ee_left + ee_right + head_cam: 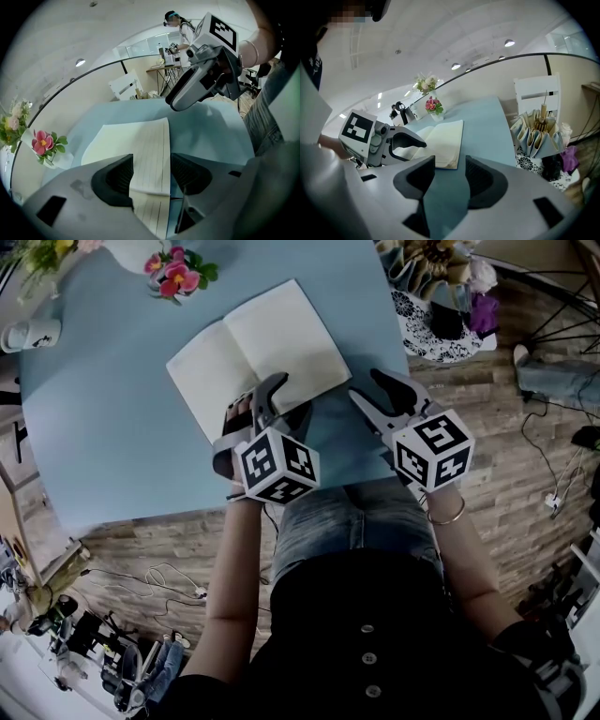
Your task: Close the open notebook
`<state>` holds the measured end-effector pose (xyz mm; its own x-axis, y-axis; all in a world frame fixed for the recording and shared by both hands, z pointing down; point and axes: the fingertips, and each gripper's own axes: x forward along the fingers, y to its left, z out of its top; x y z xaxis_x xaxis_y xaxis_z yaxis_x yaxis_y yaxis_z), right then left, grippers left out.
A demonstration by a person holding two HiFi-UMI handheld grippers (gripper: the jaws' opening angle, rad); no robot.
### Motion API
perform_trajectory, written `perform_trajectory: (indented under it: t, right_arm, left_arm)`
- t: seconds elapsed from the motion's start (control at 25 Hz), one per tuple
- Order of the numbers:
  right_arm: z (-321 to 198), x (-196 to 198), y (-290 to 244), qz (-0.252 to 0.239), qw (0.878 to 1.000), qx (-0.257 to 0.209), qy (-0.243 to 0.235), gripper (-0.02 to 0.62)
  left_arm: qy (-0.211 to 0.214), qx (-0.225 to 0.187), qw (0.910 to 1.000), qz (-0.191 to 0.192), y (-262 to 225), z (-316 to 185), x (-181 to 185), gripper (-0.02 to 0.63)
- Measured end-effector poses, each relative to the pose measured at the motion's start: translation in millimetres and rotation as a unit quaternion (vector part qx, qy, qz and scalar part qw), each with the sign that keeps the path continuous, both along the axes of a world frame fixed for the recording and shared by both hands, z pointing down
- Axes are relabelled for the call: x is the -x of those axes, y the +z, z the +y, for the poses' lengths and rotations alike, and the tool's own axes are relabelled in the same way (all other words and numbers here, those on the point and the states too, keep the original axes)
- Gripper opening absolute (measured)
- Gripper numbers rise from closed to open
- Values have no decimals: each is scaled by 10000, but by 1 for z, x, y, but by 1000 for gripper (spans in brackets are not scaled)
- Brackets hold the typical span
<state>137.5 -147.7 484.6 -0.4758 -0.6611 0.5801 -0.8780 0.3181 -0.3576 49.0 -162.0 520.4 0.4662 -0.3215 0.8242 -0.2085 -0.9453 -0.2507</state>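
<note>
site: lab or studio | evidence: floor cables [187, 589], stacked gear [94, 638]

Notebook [258, 348] near corner hidden under left claw [261, 395], white vase [141, 251] cut off by top edge

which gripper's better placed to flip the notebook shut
Left. The left gripper has its open jaws at the near edge of the notebook, with a lined page between them. The right gripper is open over the bare table beside the notebook, with nothing between its jaws.
</note>
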Motion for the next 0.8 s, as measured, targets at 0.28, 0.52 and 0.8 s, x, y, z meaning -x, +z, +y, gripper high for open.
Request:
perform_trajectory:
  t: [0.28,0.52,0.8]
  right_arm:
    - [1,0,2,-20,10000,17,7,186]
    - [0,-3,1,3,10000,4,36,184]
    - [4,-5,3,3,10000,31,56,183]
  left_arm:
    - [63,273,9996,51,3,6,-2,194]
    - [193,221,9996,39,3,9,-2,160]
    - [463,-21,9989,-108,2,16,-6,102]
